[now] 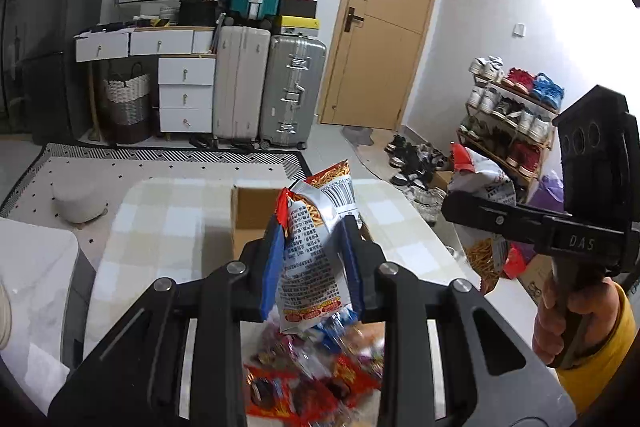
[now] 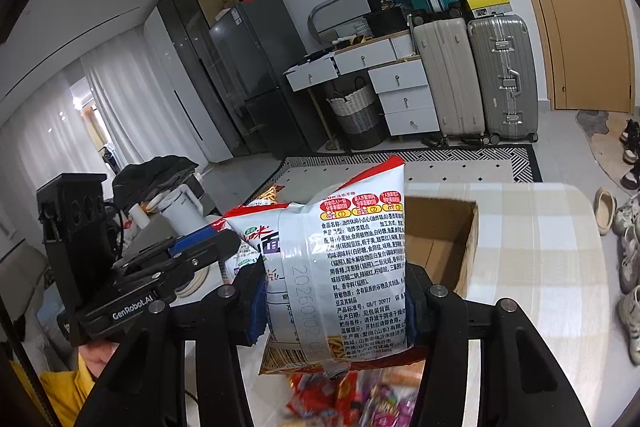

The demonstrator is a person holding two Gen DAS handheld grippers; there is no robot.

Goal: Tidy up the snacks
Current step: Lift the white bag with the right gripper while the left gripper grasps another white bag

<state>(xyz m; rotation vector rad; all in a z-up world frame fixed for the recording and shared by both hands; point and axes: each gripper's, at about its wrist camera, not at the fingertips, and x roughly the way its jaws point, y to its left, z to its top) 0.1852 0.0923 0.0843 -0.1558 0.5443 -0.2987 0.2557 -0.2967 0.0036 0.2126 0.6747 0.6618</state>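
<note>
Each crinkly foil noodle-snack packet hangs above the checked tablecloth (image 1: 168, 223), just short of the open cardboard box (image 1: 256, 215): the left gripper (image 1: 314, 259) pinches one packet (image 1: 308, 267) narrowly, the right gripper (image 2: 334, 303) clamps a fuller packet (image 2: 344, 267) (blue pads). Loose glossy wrappers (image 1: 312, 379) lie nearer than the box.

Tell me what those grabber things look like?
Each hand-held gripper is black plastic with silver bolts and blue finger pads. The left hand-held gripper reads "GenRobot.AI"; the right hand-held gripper reads "DAS". The person wears yellow sleeves.
</note>
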